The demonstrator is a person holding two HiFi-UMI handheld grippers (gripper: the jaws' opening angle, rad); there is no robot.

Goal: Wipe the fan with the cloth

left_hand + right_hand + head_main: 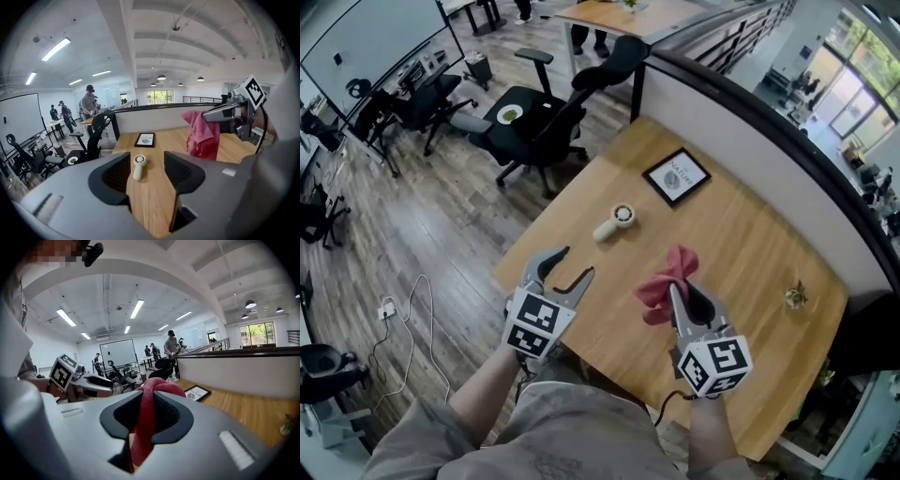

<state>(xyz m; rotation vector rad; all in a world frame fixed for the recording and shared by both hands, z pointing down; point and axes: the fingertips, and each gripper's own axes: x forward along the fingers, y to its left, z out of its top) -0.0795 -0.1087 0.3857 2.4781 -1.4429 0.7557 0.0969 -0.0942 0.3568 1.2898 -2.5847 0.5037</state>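
- Your right gripper is clamped tight on the cloth and holds it up off the table. A bunch sticks out past the tips.
- Your left gripper is spread wide with nothing in it, over the table's near left edge.
- The cloth is in hand and the fan looks untouched, so this is the approach.
- The fan lies flat just ahead of your left gripper, handle toward you, near the left edge.
- Next, bring the cloth forward, left and down onto the fan head. The fan looks light, so pinning its handle with the left gripper should stop it skidding.
- Bare wood surrounds the fan. Stroke inward, away from the edge.
- The frame beyond and the plant at right are both well apart from the fan.
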